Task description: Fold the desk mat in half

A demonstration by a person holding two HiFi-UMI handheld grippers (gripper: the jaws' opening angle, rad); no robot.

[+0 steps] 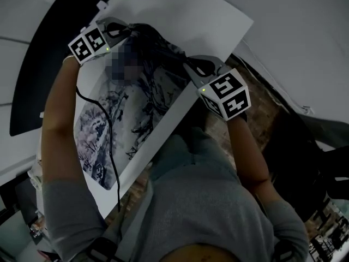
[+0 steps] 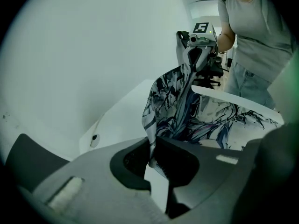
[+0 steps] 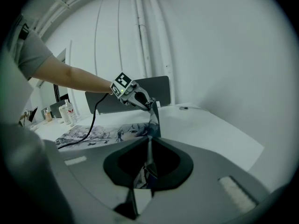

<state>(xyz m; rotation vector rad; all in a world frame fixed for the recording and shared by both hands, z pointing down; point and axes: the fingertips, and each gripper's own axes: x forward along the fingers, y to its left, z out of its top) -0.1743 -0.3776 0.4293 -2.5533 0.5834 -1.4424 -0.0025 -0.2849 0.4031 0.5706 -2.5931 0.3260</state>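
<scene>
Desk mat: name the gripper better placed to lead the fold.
Left, probably: left gripper and right gripper both clamp the lifted edge of the desk mat, but the left arm runs alongside the flat half.

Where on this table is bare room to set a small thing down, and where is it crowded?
Free, in the right gripper view: the white table right of the lifted desk mat, bordered by the dark panel behind. Crowded: the mat's left end, where bottles stand beside it.
</scene>
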